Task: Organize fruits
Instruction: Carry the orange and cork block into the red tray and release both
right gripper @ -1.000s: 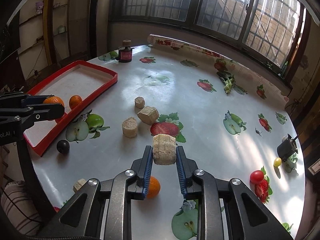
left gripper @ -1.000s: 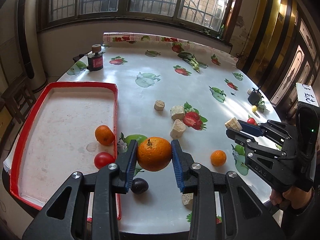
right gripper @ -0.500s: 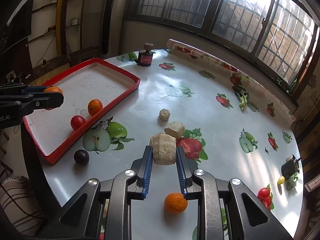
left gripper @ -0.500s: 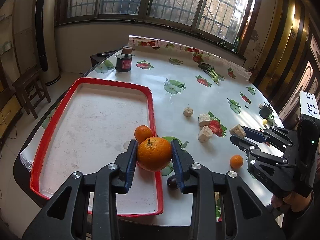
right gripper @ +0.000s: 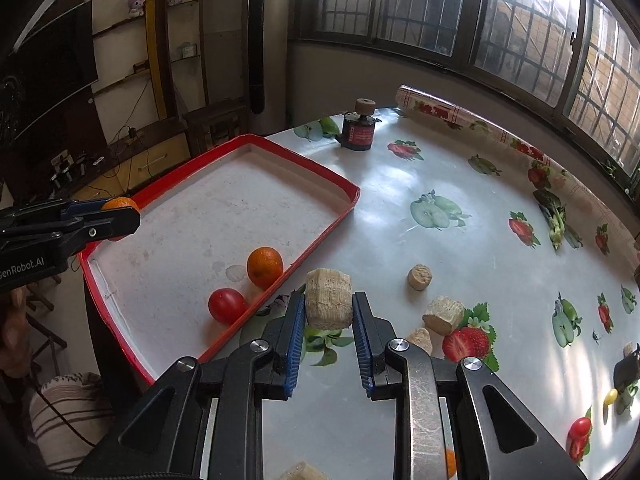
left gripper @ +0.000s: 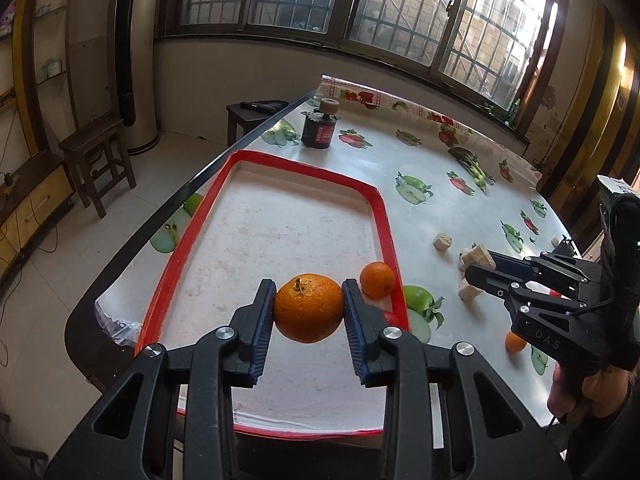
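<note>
There are three oranges (left gripper: 308, 307) (left gripper: 377, 280) (left gripper: 515, 342). One is big and two are small. There are two red tomatoes (right gripper: 227, 305) (right gripper: 580, 428). One is bigger and one is tiny. There is one little yellow tomato (right gripper: 610, 397). There are five pale lumps (right gripper: 329, 300) (right gripper: 420, 277) (right gripper: 443, 315) (right gripper: 420, 340) (right gripper: 302, 472). The last lump shows only partly at the bottom edge. There is one red tray (right gripper: 308, 250). There is one dark jar (right gripper: 358, 132). There is one table (right gripper: 400, 184).

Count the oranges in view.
3. Large orange in the left gripper over the red tray; small orange inside the tray by its rim; loose orange on the table near the right gripper. Others may be hidden.
</note>
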`<action>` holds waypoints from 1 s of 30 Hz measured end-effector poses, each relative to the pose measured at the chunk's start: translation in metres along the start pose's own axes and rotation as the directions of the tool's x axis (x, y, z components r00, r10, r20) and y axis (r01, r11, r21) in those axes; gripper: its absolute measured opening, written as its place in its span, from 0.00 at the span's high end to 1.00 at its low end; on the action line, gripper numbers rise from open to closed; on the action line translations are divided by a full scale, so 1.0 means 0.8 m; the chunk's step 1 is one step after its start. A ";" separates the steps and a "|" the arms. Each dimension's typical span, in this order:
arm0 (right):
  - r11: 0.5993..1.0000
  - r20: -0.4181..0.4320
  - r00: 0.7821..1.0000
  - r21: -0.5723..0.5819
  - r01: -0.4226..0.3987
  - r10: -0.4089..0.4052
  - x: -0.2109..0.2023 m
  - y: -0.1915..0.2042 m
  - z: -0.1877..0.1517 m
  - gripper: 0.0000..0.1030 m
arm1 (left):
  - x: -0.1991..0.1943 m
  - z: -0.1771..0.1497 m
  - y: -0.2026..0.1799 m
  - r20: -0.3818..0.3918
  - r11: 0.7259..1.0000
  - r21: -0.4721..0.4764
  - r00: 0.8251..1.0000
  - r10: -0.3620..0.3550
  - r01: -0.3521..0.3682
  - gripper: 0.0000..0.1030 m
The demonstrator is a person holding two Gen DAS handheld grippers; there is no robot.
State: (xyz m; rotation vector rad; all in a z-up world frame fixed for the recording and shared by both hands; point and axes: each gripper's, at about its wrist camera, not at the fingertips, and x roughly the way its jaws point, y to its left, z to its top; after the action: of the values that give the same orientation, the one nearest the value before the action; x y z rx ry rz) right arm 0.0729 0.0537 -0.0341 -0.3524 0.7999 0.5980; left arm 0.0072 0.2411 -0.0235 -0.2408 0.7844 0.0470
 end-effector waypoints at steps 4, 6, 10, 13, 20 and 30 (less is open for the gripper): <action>0.995 0.002 0.995 0.033 -0.096 0.096 0.021 0.006 0.024 0.77 | 0.012 0.001 0.012 -0.018 1.000 -0.013 1.000 0.020 -0.020 0.70; 0.991 0.002 0.992 0.043 -0.130 0.130 0.031 0.009 0.034 0.77 | 0.018 0.002 0.016 -0.027 1.000 -0.015 0.999 0.027 -0.028 0.70; 0.982 -0.007 0.984 0.061 -0.176 0.177 0.055 0.015 0.053 0.77 | 0.031 0.004 0.020 -0.046 0.999 -0.020 0.998 0.033 -0.034 0.70; 0.974 -0.019 0.976 0.082 -0.213 0.215 0.074 0.016 0.063 0.77 | 0.041 0.006 0.019 -0.063 0.999 -0.020 0.997 0.038 -0.039 0.70; 0.960 -0.066 0.963 0.119 -0.254 0.263 0.121 0.016 0.074 0.77 | 0.066 0.009 0.013 -0.098 0.998 -0.003 0.993 0.069 -0.070 0.70; 0.953 -0.124 0.951 0.152 -0.263 0.282 0.171 0.014 0.073 0.77 | 0.093 0.002 0.015 -0.153 0.995 -0.001 0.984 0.096 -0.097 0.70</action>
State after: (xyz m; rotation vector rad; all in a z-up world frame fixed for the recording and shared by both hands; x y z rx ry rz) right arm 0.1736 0.1417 -0.1002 -0.1631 1.0331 0.7799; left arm 0.0599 0.2495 -0.0770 -0.2161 0.9485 0.1249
